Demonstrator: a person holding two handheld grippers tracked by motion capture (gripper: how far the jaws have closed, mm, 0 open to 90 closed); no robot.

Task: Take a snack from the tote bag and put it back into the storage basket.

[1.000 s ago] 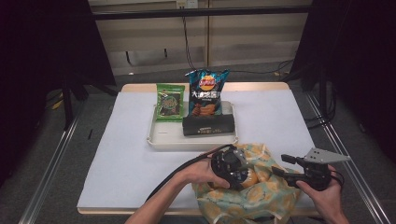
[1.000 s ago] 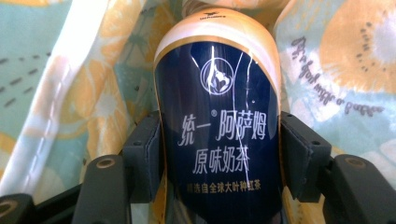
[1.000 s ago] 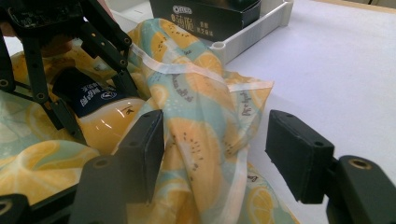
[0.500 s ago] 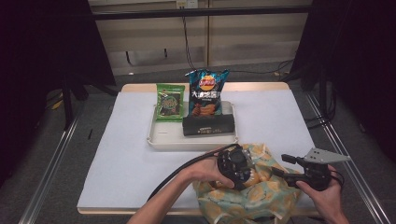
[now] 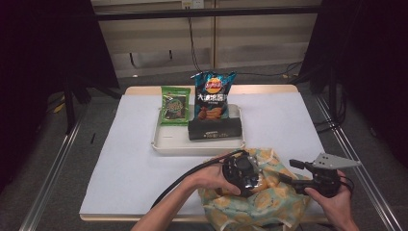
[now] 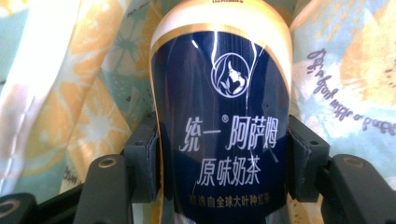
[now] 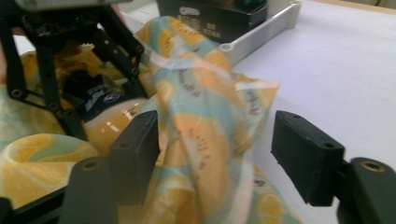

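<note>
Jaws, left gripper [image 6: 219, 163]: both pads press on the sides of a dark blue milk tea bottle [image 6: 222, 135], one pad on each side, so the bottle is held; they have just been closing a little more on it.
Jaws, right gripper [image 7: 217, 156]: they stand fairly wide and have just been opening; a fold of the bag cloth lies between them, the pad at the left of the right gripper view touches the cloth, the other pad is apart from it.
Table [image 5: 120, 159]: white surface with a light wooden strip along the far edge.
Bag [image 5: 260, 202]: soft cloth with yellow fruit slices on pale green, at the near edge of the surface, toward the near right corner; some of it hangs over that edge.
Tray [image 5: 163, 143]: white, near the middle of the surface, a bit toward the far edge; the bag lies just beside its near right corner.
Chips bag [image 5: 212, 95]: blue, upright in the far part of the tray.
Black box [image 5: 214, 129]: lying in the tray, in front of the chips bag.
Green packet [image 5: 174, 105]: upright at the far left corner of the tray.
Bottle place: inside the bag opening, the cloth all around it, in the high view under the left gripper [image 5: 243, 174].
Right gripper place [image 5: 308, 180]: at the right side of the bag, beside the left one.
</note>
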